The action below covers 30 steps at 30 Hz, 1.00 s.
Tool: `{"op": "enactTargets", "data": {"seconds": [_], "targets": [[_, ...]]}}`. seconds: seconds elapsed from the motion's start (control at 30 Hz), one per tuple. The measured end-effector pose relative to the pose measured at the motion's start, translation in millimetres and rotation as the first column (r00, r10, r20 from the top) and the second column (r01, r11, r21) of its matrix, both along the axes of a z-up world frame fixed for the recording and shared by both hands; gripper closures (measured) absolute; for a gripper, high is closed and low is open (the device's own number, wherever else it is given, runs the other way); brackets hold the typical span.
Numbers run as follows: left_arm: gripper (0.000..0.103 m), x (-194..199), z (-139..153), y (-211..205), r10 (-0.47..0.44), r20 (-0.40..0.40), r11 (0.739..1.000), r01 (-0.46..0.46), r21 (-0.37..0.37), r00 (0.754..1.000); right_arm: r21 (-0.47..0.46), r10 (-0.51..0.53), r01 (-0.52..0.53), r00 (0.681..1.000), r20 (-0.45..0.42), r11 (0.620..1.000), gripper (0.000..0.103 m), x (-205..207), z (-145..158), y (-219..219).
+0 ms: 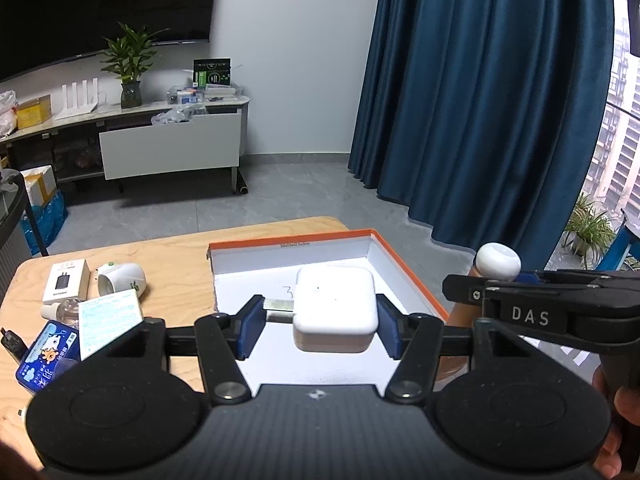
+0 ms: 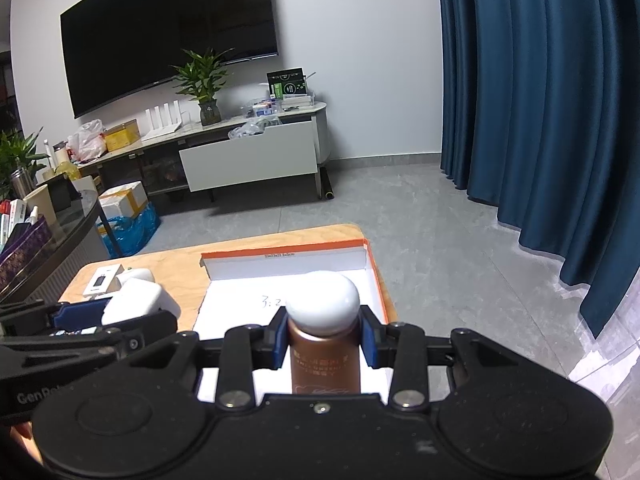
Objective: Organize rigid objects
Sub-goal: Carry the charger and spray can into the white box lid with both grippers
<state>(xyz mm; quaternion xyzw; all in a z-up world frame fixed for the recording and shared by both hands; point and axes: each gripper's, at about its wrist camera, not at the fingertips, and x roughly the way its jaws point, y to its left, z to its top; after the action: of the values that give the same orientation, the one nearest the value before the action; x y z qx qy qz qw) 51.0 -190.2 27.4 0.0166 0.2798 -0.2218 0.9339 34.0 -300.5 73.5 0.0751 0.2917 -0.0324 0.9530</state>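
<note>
Nearest the left wrist camera, the left gripper (image 1: 320, 326) pinches a white charger block (image 1: 335, 309) between its blue pads (image 1: 251, 327), with a metal prong-like part sticking out toward the left pad; the block hangs over the white floor of an open, orange-edged cardboard box (image 1: 412, 276) lying on a light wooden table (image 1: 176, 252). To the right in that view, the right gripper (image 2: 324, 340) reaches in from the side, and the right wrist view shows its pads clamped on the neck of a brown bottle (image 2: 325, 364) with a rounded white cap (image 2: 323, 304), also held above the box interior. A person's fingertips (image 1: 612, 456) show at the lower right edge of the left view. Left of the box, clutter crowds the tabletop: a blue tin (image 1: 44, 356) with cartoon print, a pale leaflet-like packet (image 1: 108, 320) leaning over it, a small clear bottle (image 1: 66, 309), a white box picturing a black charger (image 1: 67, 280), and a white rounded device (image 1: 120, 280) with a green mark. Beyond the table lies grey tiled floor, then a low TV cabinet (image 2: 248, 156) with one drawer pulled open and stuffed with bags, a potted plant (image 2: 204, 80), a white router (image 2: 164, 118), and a large dark television (image 2: 168, 28) on the wall. Deep blue curtains (image 2: 540, 100) cover the right side.
</note>
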Motion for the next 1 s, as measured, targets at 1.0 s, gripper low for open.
{"op": "enactTargets", "data": {"seconds": [1.0], "targets": [[0.044,12.3,-12.1,4.7,-0.018,-0.023,1.0,0.018,-0.008,1.0,-0.004,0.021,-0.021,0.999,-0.047,1.0,0.061,23.4,-8.8,-1.7]]}}
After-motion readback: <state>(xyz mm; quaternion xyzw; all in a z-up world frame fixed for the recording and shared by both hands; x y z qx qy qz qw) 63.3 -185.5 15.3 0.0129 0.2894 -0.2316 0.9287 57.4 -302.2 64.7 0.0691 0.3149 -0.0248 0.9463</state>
